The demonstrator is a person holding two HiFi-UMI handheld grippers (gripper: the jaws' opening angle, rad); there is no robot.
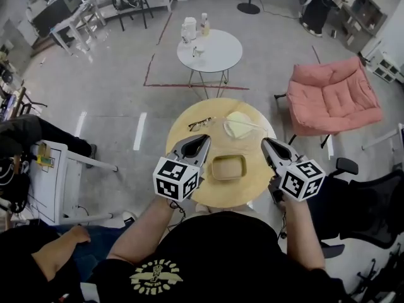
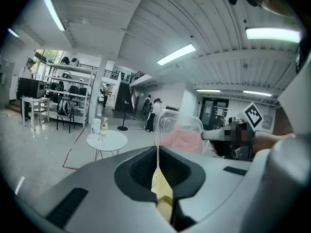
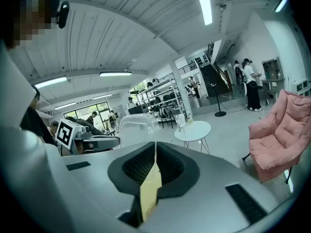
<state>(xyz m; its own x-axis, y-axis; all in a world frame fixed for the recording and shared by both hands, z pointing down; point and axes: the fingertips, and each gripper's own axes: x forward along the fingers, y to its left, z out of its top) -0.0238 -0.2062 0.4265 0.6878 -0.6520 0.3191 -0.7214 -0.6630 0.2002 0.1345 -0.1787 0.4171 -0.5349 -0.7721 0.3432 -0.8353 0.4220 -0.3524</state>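
A clear plastic container [image 1: 228,167] sits in the middle of a round wooden table [image 1: 218,196]. Both grippers hover over the table's near half, one on each side of the container. My left gripper [image 1: 203,141] is shut and holds nothing; its tips are just left of the container [image 2: 179,125]. My right gripper [image 1: 265,142] is also shut and empty, just right of the container [image 3: 137,125]. Farther back on the table lie a pair of glasses [image 1: 200,124] and a pale yellow lid-like piece [image 1: 238,125]. In each gripper view the jaws meet along a thin line.
A small white round table [image 1: 214,55] with bottles [image 1: 190,28] stands beyond the wooden one. A pink armchair [image 1: 332,96] is at the right, a black office chair [image 1: 372,201] at the near right. A white cart [image 1: 53,182] and a seated person [image 1: 38,137] are at the left.
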